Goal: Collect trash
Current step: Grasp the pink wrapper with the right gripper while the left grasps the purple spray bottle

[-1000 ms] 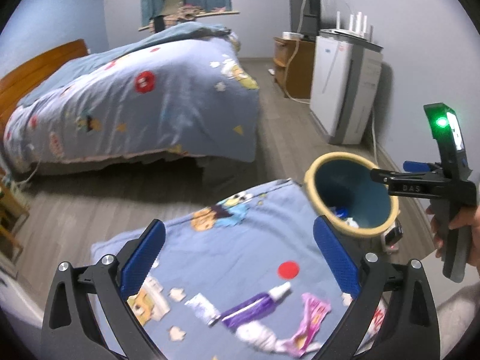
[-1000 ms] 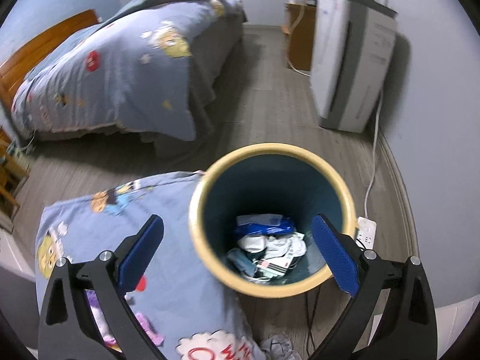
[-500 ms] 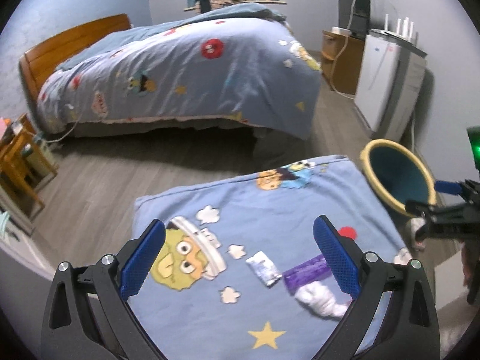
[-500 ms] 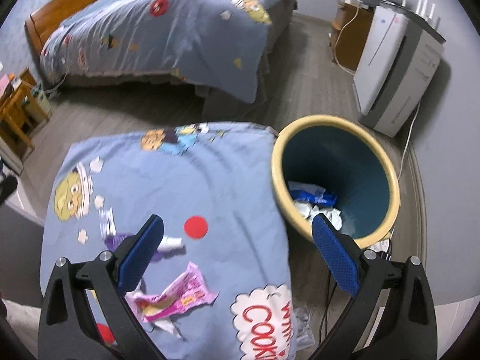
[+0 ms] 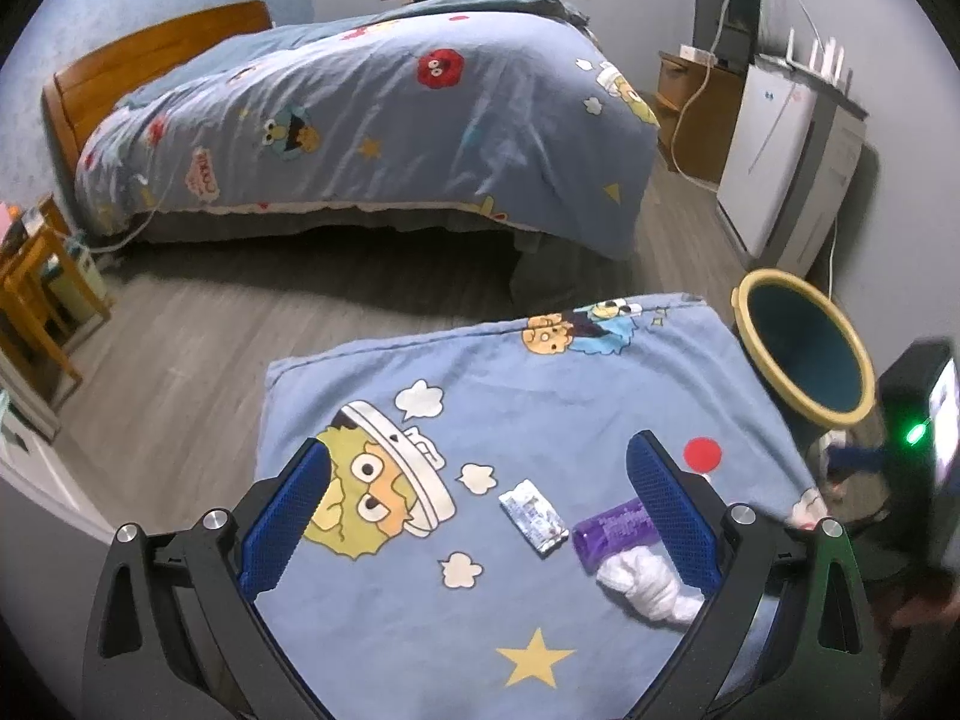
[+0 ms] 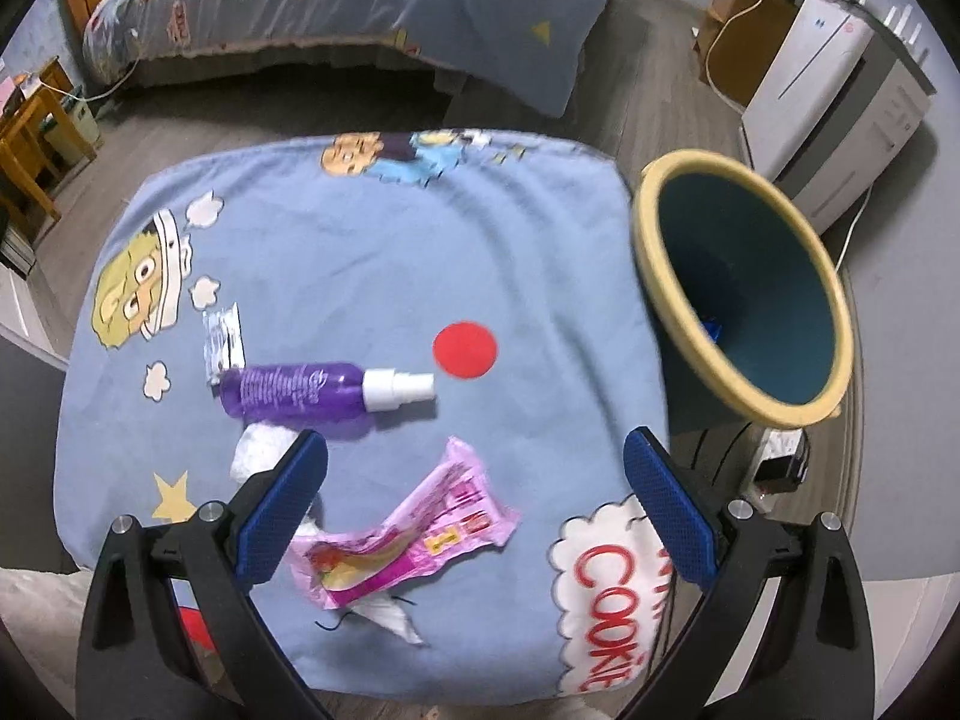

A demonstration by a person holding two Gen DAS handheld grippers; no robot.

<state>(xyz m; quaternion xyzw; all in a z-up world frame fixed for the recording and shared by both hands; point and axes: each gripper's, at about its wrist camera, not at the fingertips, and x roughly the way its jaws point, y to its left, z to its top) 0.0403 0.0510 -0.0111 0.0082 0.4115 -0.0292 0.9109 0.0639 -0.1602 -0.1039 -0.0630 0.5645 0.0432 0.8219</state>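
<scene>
Right wrist view: we see our right tool [image 6: 474, 510] with its blue pads wide apart and nothing between them, poised above the blue cartoon cloth [image 6: 372, 240]. Just ahead of its left pad lies the pink wrapper [image 6: 408, 540]; a white tissue [image 6: 264, 450] is partly hidden behind that pad. Beyond sit the purple spray bottle [image 6: 300, 390] and a small silver packet [image 6: 223, 343]. To the tool's right stands the yellow-rimmed bin [image 6: 744, 294], its contents mostly out of sight. Our left tool [image 5: 480, 516] is likewise spread and empty, its right pad covering part of the bottle.
</scene>
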